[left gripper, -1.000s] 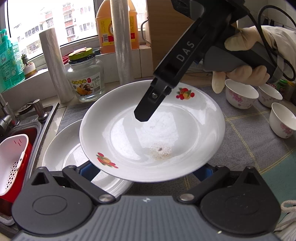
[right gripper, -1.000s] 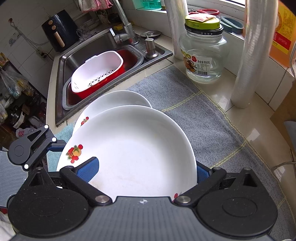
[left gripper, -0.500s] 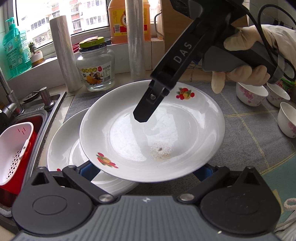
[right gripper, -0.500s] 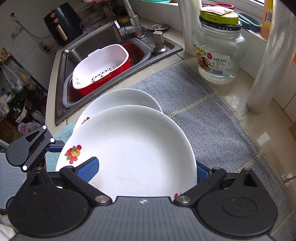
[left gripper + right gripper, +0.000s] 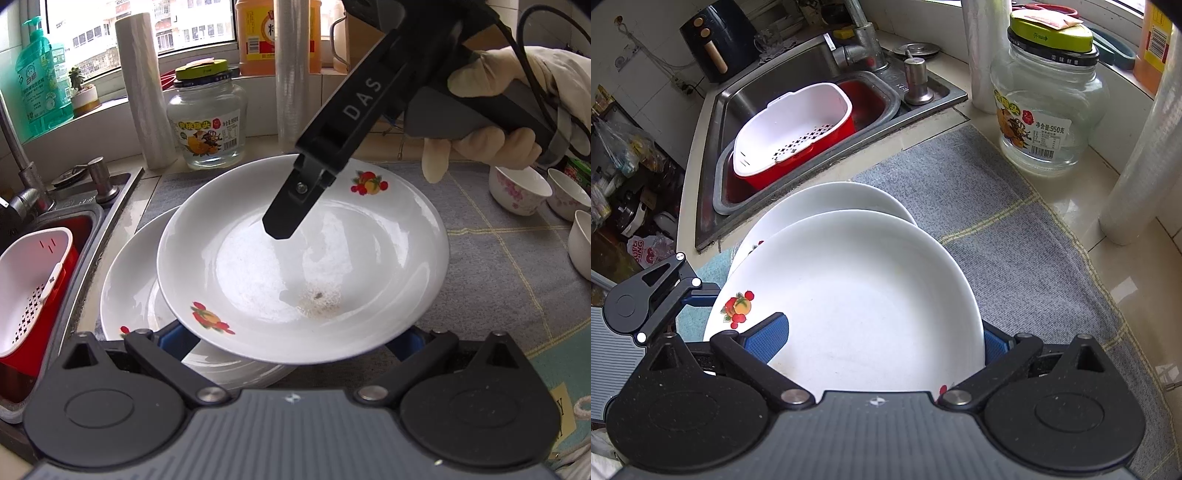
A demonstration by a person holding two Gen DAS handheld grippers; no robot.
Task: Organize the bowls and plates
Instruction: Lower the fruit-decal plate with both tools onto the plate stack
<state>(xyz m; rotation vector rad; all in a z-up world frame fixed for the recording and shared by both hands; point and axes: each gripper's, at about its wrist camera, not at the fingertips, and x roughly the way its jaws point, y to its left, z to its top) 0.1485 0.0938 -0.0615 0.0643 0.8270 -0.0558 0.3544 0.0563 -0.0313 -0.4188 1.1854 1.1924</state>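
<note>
Starting at the left edge, the sink (image 5: 55, 229) holds a red basin with a white colander (image 5: 29, 291) inside it. Next over, a plate (image 5: 129, 295) lies flat on the grey mat (image 5: 997, 236), and right above it, overlapping, hangs the upper plate (image 5: 303, 266), fruit prints on its rim and a brown smudge in its well. Both tools have it! The left gripper (image 5: 291, 343) is clamped on its near rim, blue pads either side. The right gripper (image 5: 882, 343) is clenched on the far rim, a gloved hand (image 5: 517, 110) working it. Behind stands a glass jar (image 5: 207, 118). Far right, small floral bowls (image 5: 521, 192) sit on the mat, well apart from the plates.
</note>
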